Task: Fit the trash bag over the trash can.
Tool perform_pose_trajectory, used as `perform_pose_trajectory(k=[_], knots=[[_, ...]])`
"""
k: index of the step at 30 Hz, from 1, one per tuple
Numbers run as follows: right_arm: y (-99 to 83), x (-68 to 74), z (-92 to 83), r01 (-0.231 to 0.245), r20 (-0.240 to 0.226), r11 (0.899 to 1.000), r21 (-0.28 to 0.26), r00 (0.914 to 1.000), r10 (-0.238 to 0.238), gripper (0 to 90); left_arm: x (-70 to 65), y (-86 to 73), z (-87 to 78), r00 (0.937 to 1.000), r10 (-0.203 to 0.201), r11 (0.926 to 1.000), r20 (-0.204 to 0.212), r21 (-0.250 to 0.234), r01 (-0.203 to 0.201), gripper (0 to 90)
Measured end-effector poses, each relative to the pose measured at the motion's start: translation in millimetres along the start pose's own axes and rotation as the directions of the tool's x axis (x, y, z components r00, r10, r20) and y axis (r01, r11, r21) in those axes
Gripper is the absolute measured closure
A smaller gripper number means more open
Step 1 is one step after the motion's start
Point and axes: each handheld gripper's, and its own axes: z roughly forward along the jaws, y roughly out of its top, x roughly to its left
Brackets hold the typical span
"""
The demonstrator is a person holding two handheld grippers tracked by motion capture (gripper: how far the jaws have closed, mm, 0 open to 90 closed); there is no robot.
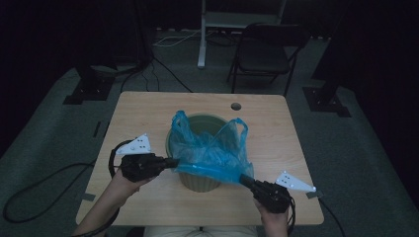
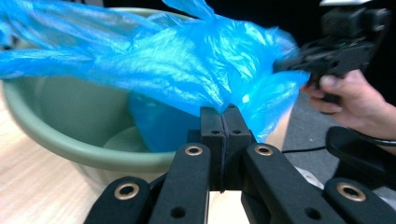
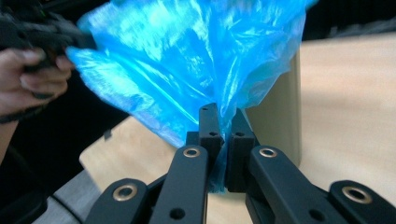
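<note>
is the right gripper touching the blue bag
Touching. The right gripper view shows the right gripper shut on the blue bag, plastic pinched between its fingers.

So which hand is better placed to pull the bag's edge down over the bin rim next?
Probably left: its tool grips the bag right at the bin rim; the right tool holds it out past the rim.

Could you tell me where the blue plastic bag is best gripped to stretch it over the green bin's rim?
Grip the blue plastic bag at its open hem, from the near side of the green bin, one pinch at each end. The left hand-held gripper and right hand-held gripper already do so: the thin film gathers flat between shut jaws, and the hem hangs outside the rim.
</note>
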Motion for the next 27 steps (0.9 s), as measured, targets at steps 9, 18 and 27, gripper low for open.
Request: perform_pose_trajectory(k=[9,18,27], knots=[[-31.3,-19.7,12.2,-0.078,0.012,0.99,0.118,0.997,0.077,87.0,-3.8,-17.1,10.6,0.9999,0.01,0.998,0.01,0.063,-0.011,90.0],[-38.0,-54.0,7.3,-0.197,0.051,0.961,0.195,0.9803,0.191,80.2,-2.5,-23.4,9.6,0.9999,0.01,0.9986,0.006,0.052,-0.011,90.0],[16.7,-65.2,-42.9,-0.151,0.188,0.988,-0.014,0.9705,0.151,82.7,-2.4,-20.7,0.4,0.9998,0.0,1.0,0.02,-0.003,0.0,90.0]])
